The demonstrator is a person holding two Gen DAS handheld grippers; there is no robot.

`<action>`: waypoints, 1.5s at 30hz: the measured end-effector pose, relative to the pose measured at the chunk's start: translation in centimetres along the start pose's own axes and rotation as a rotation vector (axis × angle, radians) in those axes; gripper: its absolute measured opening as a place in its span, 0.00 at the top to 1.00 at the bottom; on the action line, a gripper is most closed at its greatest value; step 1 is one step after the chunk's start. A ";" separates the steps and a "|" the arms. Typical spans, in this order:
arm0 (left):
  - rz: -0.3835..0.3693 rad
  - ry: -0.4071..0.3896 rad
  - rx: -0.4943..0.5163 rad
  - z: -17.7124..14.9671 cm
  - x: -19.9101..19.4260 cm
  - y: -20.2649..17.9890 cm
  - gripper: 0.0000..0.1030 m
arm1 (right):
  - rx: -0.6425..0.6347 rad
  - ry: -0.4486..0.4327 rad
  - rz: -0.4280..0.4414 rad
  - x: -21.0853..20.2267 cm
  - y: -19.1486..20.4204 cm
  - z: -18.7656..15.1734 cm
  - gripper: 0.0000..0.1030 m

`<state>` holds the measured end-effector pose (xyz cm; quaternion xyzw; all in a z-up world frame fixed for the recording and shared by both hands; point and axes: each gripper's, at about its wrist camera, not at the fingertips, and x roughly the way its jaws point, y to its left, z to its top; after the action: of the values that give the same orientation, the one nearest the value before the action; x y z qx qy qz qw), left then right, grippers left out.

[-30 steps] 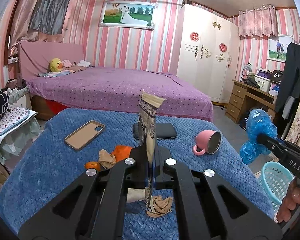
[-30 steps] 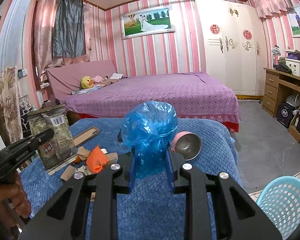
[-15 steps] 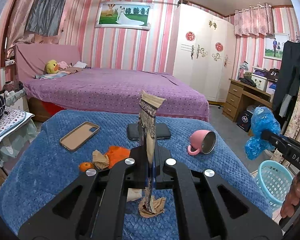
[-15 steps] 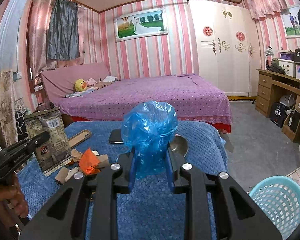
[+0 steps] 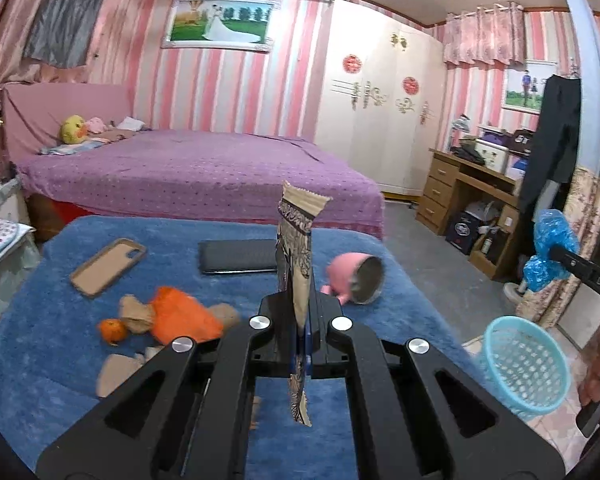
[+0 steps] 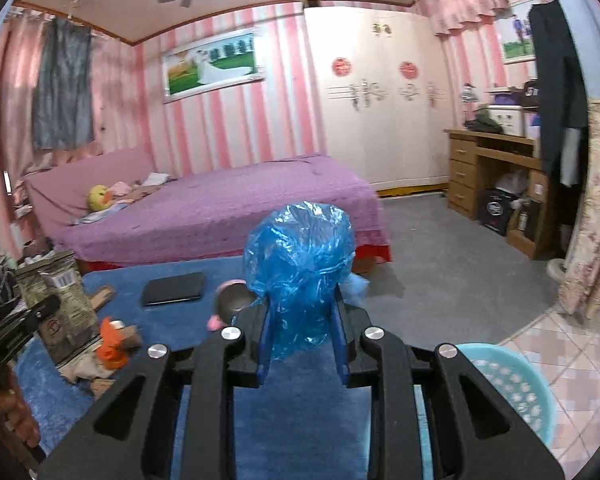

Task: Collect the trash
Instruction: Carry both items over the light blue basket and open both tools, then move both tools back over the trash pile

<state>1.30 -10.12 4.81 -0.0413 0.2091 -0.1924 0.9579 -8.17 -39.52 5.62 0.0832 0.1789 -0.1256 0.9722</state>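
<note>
My left gripper [image 5: 300, 300] is shut on a tall patterned snack wrapper [image 5: 298, 232], held upright above the blue-covered table [image 5: 60, 320]. My right gripper [image 6: 302, 312] is shut on a crumpled blue plastic bag [image 6: 300, 256] near the table's right edge. A light blue basket [image 5: 524, 364] stands on the floor to the right of the table, low right in the right wrist view [image 6: 512, 384]. An orange plastic scrap [image 5: 184, 314], brown paper scraps [image 5: 136, 312] and a small orange fruit [image 5: 113, 330] lie on the table.
A tan phone case [image 5: 108, 266], a black phone [image 5: 238, 256] and a pink mug [image 5: 354, 278] on its side also lie on the table. A purple bed [image 5: 204, 176] stands behind it. A wooden desk [image 5: 468, 192] stands at the right wall, beyond grey floor [image 6: 440, 264].
Both grippers have moved to the right with their loads. The blue bag has gone from over the table to its right edge, and the basket now shows larger in both views.
</note>
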 end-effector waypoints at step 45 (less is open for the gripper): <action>0.310 0.156 0.004 -2.8 1.0 9.3 0.22 | 0.167 0.049 0.114 4.3 -0.6 -0.9 0.19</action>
<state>4.23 -1.97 0.37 0.0086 0.2863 -0.0453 0.9570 -4.76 -40.82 3.17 0.1770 0.1866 -0.0827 0.9628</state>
